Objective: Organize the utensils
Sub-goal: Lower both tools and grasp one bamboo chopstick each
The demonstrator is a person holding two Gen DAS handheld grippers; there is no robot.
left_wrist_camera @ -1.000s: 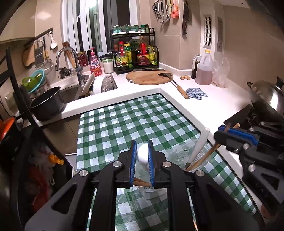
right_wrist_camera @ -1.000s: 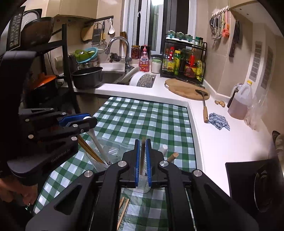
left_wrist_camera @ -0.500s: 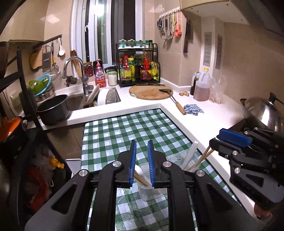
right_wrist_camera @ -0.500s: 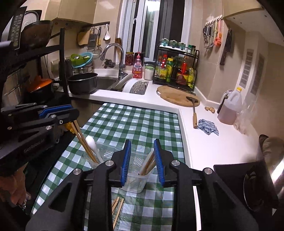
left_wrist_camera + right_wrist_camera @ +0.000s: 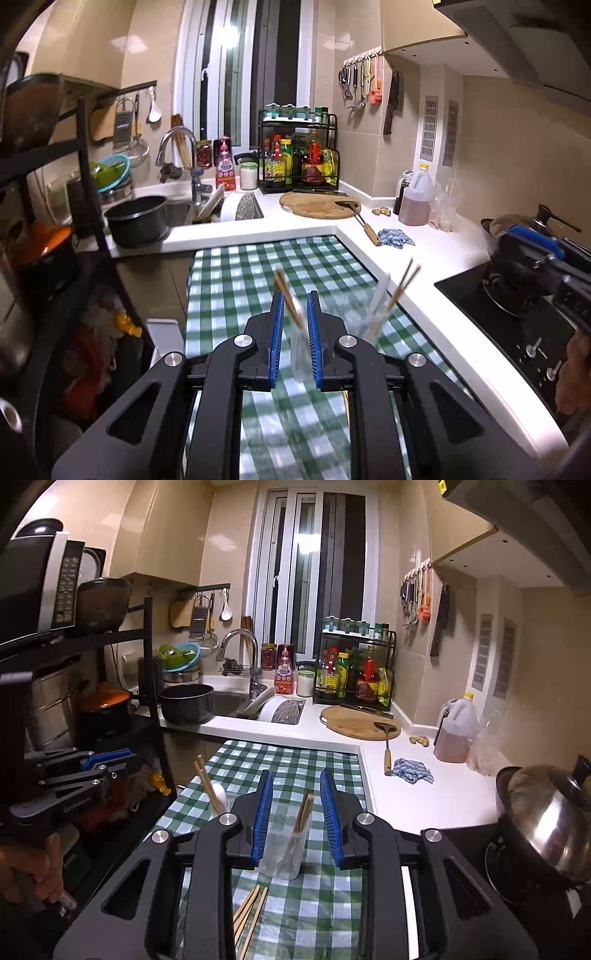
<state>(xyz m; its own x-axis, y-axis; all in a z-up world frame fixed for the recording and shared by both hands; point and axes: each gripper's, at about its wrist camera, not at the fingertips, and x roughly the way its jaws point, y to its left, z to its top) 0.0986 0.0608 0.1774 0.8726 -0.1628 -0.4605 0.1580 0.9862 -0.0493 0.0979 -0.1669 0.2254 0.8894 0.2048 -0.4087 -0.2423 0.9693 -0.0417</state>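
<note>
A small kitchen at night, with a white L-shaped counter (image 5: 424,794), a sink and a spice rack along the back wall, and in front a table under a green checked cloth (image 5: 280,764). On the cloth stand two clear plastic cups. The right gripper (image 5: 297,818) hovers above the nearer cup (image 5: 286,856), which holds a few wooden chopsticks; its blue-padded jaws are spread wide and hold nothing. The second cup (image 5: 221,810), to the left, holds chopsticks and a white spoon (image 5: 220,794). The left gripper (image 5: 295,341) is above that second cup with its jaws slightly parted and empty, though motion blur softens this view. Several loose chopsticks (image 5: 249,912) lie flat on the cloth just in front of the nearer cup. Picking up those loose sticks appears to be the next step; it would go best by lowering straight down, closing on one pair near its middle, and avoiding a knock to the light cup.
</note>
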